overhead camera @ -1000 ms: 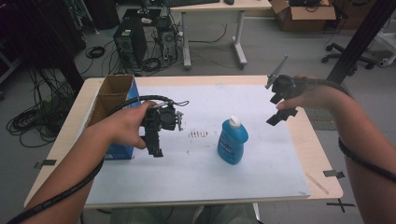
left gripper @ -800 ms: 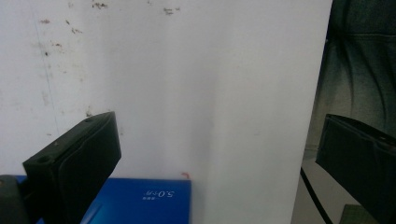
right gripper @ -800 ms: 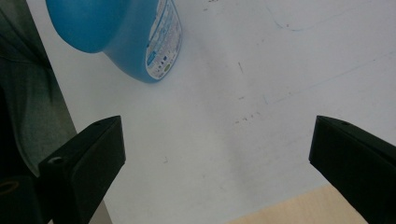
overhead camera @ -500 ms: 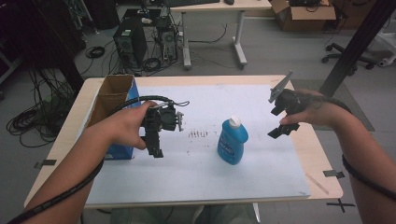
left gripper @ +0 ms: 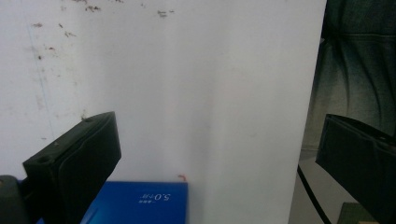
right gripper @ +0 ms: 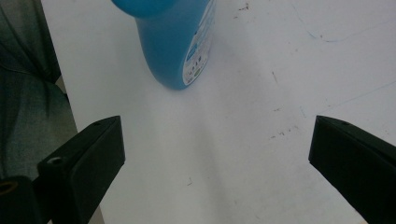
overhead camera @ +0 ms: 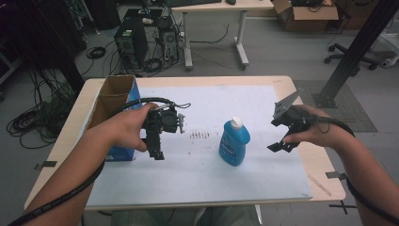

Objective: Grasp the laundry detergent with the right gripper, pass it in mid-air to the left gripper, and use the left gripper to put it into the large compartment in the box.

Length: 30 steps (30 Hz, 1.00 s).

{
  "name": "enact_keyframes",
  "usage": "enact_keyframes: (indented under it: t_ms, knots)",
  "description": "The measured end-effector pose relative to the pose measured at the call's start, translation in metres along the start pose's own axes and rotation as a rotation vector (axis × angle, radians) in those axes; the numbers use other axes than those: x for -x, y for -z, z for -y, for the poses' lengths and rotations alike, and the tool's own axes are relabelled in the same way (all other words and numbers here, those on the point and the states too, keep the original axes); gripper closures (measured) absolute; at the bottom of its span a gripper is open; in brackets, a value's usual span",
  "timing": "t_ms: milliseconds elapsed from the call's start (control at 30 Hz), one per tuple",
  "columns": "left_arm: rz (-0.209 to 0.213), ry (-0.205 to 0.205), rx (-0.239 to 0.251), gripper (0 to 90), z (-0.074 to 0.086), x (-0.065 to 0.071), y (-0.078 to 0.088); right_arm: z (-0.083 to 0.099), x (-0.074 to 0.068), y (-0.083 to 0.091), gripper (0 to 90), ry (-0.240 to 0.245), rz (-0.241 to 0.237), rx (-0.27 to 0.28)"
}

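A blue bottle with a white cap stands upright on the white sheet, right of centre. My right gripper hovers to its right, apart from it, jaws wide open and empty. In the right gripper view the bottle's base lies ahead between the open jaws of the right gripper. My left gripper is held over the sheet left of the bottle, beside the box. Its own view shows the left gripper open and empty, with a blue box corner below.
An open cardboard box with blue sides stands at the table's left edge. Small dark marks dot the sheet near the middle. The wooden table edge borders the sheet on the right. Beyond the table are desks, computers and cables.
My right gripper has come nearer to the person's side, ending level with the bottle. The left gripper and the bottle have stayed put.
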<state>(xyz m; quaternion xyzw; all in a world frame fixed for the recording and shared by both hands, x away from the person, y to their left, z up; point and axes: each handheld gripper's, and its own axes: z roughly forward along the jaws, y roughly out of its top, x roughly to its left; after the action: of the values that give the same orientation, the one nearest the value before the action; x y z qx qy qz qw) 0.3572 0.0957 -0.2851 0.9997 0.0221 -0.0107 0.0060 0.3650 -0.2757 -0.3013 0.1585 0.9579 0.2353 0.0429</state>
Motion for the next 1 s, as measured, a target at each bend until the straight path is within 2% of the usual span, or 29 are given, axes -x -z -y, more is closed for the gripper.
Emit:
enact_keyframes:
  t_ms: [300,600,633,700,733,1000]
  knots:
    - [0.005,-0.001,-0.003,0.2,0.000,0.001,-0.001,0.011,-0.014,-0.011,3.5,0.000,0.012,0.036]
    - [0.007,-0.004,-0.001,0.2,0.000,0.002,-0.002,0.023,-0.026,-0.026,3.3,-0.015,0.033,0.118]
    - [0.007,-0.006,-0.006,0.2,0.000,0.002,-0.003,0.027,-0.028,-0.028,3.3,-0.023,0.040,0.154]
    - [0.008,-0.007,-0.011,0.2,0.000,0.003,-0.004,0.029,-0.029,-0.029,3.2,-0.029,0.043,0.171]
    - [0.010,-0.007,-0.015,0.2,0.000,0.003,-0.004,0.033,-0.031,-0.032,3.2,-0.038,0.052,0.196]
    - [0.008,-0.011,-0.013,0.2,-0.001,0.004,-0.002,0.042,-0.040,-0.046,2.6,-0.056,0.054,0.251]
